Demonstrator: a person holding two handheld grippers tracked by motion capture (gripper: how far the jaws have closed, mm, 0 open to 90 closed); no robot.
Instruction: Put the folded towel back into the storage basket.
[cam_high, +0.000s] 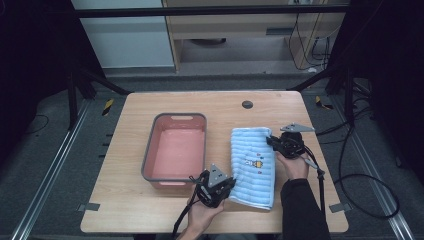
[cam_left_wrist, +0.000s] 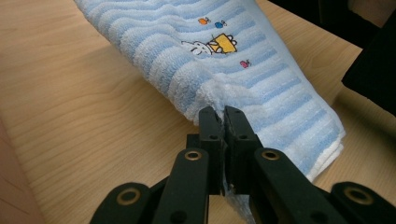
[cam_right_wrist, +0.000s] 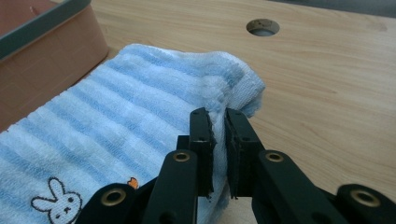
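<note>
A folded light-blue striped towel (cam_high: 254, 165) with a small rabbit picture lies on the wooden table to the right of a pink bin. My left gripper (cam_high: 226, 189) is shut on the towel's near left corner (cam_left_wrist: 210, 93), and the cloth is pinched between its black jaws. My right gripper (cam_high: 272, 141) is shut on the far right corner (cam_right_wrist: 233, 88), where the towel bunches up between the jaws. Both pinched corners are lifted a little off the table, while the towel's middle sags between them.
A pink bin (cam_high: 176, 150) with a grey rim stands open left of the towel, close to the left gripper. A round cable hole (cam_high: 247, 104) sits in the table's far side. Bare wood extends right of the towel. Cables trail from both grippers.
</note>
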